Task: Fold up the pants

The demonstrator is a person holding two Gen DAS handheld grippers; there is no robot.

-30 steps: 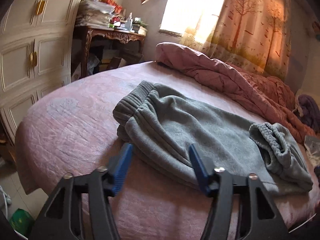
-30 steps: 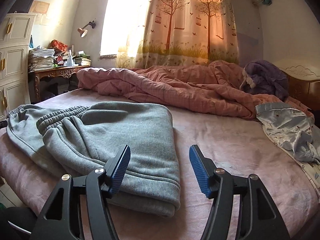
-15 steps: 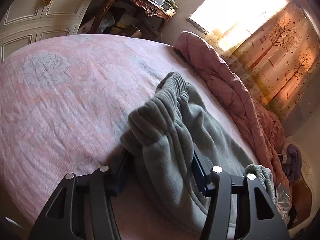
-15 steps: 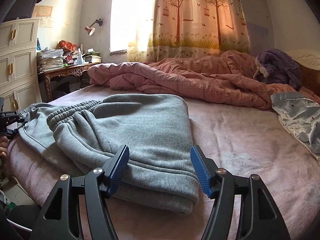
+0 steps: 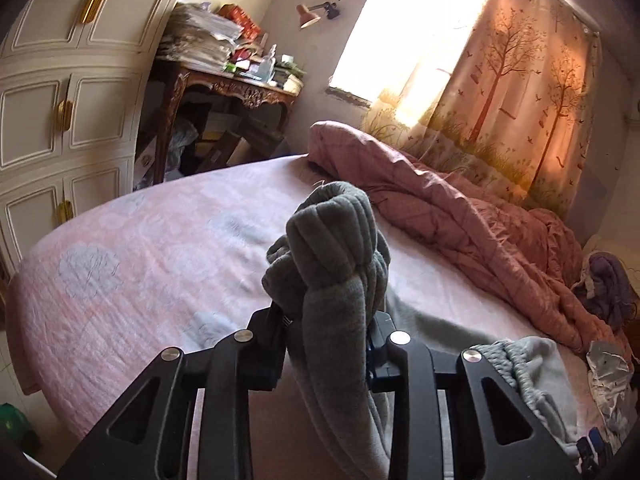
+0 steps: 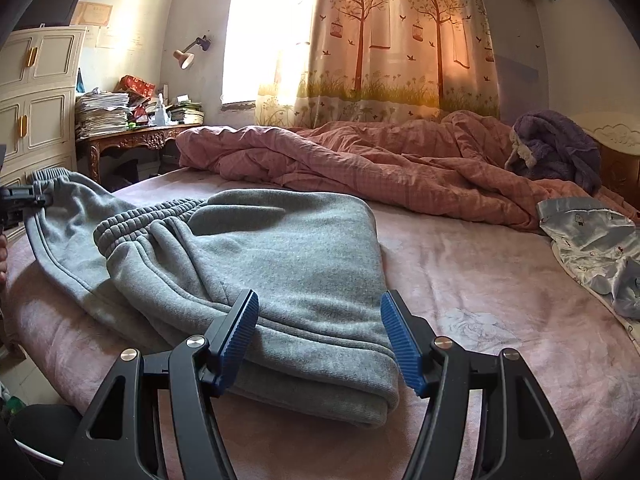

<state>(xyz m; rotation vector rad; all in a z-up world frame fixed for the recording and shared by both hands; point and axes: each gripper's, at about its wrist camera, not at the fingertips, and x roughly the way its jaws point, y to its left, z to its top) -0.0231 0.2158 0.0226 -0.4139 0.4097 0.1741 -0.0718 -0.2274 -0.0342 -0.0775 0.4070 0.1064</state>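
Left wrist: left gripper (image 5: pixel 326 354) jaws closing, pads pinching a bunched wad of ribbed waistband on the grey fleece pants (image 5: pixel 334 248), raised off the pink quilted bed (image 5: pixel 132 264). Rest of the fabric trails down to the bed's near edge. Rumpled pink duvet (image 5: pixel 448 208) along the far edge.

Right wrist: right gripper (image 6: pixel 320 332) fingers spread, blue ridged pads straddling the folded hem corner of the pants (image 6: pixel 280 264), not pressing. Pants lie doubled, soft and thick, by the near edge. Shiny pale-blue printed cloth (image 6: pixel 592 248) at the right edge.
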